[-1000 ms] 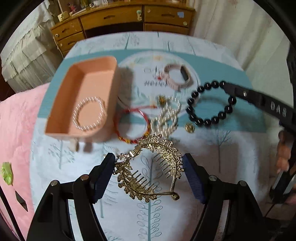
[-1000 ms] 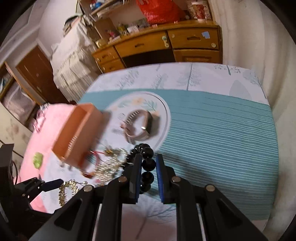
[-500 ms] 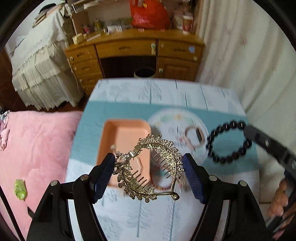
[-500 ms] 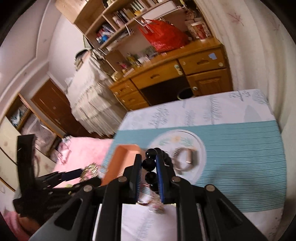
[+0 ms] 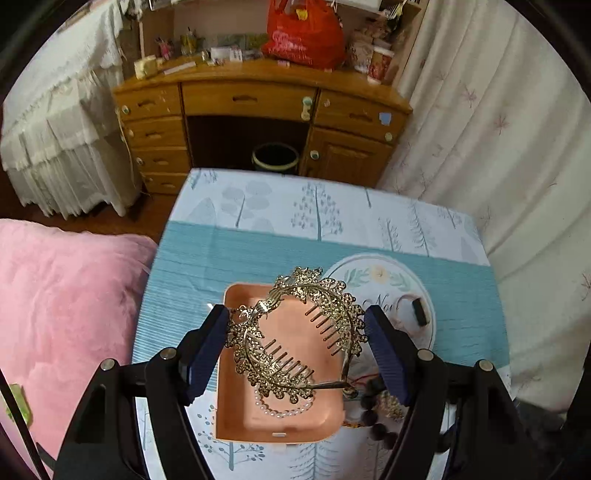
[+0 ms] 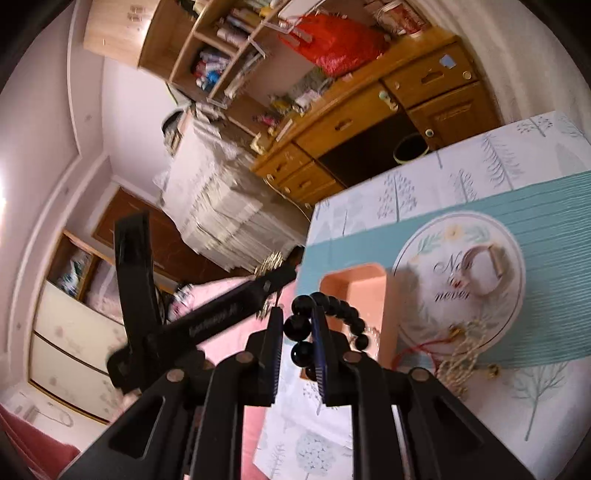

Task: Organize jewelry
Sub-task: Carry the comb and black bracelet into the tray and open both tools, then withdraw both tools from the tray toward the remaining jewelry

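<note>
- Since the frame a second ago, both pieces have been lifted off the table: the gold hair comb (image 5: 295, 336) is now held above the peach tray (image 5: 236, 413), and the black bead bracelet (image 6: 325, 325) is raised in front of that tray too.
- Gilt leaf-shaped filigree makes up the hair comb, curved into a near ring with two rows of thin teeth pointing inward; it is clamped by its outer edges between the blue pads of the left gripper (image 5: 295, 350), whose jaws are spread wide around it.
- Round, glossy black beads form the bracelet; it is pinched by the right gripper (image 6: 297, 339), whose jaws are closed to a narrow gap around two or three beads.
- A white pearl bracelet (image 5: 280, 408) is seen lying in the tray, partly hidden by the comb.
- Beside the tray, a red cord bangle (image 6: 413, 350) and a tangle of pearl and gold pieces (image 6: 461, 354) are blurred and partly covered.
- A pale wristband (image 6: 484, 269) is seen on the round printed emblem of the cloth.
- The table is covered with a teal and white tree-patterned cloth (image 5: 258, 206).
- A wooden desk (image 5: 258, 110), a red bag (image 5: 303, 33), white curtains (image 5: 498, 129) and a pink blanket (image 5: 62, 306) are visible around it.
</note>
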A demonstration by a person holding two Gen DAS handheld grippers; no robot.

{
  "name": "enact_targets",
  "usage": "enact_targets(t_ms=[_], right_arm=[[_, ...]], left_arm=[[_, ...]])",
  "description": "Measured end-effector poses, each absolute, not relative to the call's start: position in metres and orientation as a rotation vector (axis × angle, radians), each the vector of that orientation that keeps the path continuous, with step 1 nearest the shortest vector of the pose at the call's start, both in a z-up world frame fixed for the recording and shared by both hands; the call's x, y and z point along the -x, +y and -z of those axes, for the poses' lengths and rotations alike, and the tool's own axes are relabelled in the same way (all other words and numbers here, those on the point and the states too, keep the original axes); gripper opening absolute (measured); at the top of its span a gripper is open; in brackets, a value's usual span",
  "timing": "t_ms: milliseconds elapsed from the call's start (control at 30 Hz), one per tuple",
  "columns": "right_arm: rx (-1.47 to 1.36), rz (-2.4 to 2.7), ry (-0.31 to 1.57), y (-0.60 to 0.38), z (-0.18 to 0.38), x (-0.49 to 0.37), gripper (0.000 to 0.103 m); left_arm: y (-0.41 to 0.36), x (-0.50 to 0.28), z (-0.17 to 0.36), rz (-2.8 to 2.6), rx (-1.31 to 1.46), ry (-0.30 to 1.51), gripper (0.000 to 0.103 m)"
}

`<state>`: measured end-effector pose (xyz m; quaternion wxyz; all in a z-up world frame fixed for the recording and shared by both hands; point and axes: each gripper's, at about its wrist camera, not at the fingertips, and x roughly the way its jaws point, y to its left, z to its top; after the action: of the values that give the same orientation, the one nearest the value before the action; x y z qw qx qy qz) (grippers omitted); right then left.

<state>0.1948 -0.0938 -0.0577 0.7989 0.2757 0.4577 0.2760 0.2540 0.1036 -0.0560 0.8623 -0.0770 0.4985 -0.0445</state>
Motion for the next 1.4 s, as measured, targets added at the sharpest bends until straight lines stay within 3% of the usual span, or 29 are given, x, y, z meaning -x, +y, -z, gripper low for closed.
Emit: enact_targets(t_ms=[267,333,400,500,567,667,1167,1400], right_arm=[[-0.511,-0.526,1.076,-0.039,0.098,-0.189,0.016],[-0.477,-0.485,1.073,-0.03,0.101,-0.19,0.016],[-0.371,-0.447,1.07,-0.018,0.098,-0.192,0.02],[-0.27,-0.414,1.05,-0.009,0.091,-0.191,0.041],[-0.256,-0.401,1.04,-0.008,0.087,-0.187,0.057],[-0.231,-0.371,1.058,-0.006,0.085,-0.178,0.068],[0.082,-0.174,1.223,-0.02,0.123,-0.07,0.07],[0.141,-0.113,1.202,-0.055,0.125,-0.032,0.07]], left_arm=[[0.125,-0.266,0.1,0.165,0.182,1.139,0.073],[0.127,-0.269,0.104,0.159,0.168,1.159,0.083],[0.129,-0.269,0.102,0.172,0.154,1.147,0.084],[0.134,-0.269,0.095,0.181,0.146,1.127,0.094],[0.138,-0.268,0.09,0.198,0.153,1.114,0.094],[0.144,-0.264,0.086,0.213,0.16,1.117,0.094],[0.144,-0.165,0.1,0.346,0.148,1.201,0.094],[0.106,-0.119,0.112,0.415,0.08,1.255,0.094]])
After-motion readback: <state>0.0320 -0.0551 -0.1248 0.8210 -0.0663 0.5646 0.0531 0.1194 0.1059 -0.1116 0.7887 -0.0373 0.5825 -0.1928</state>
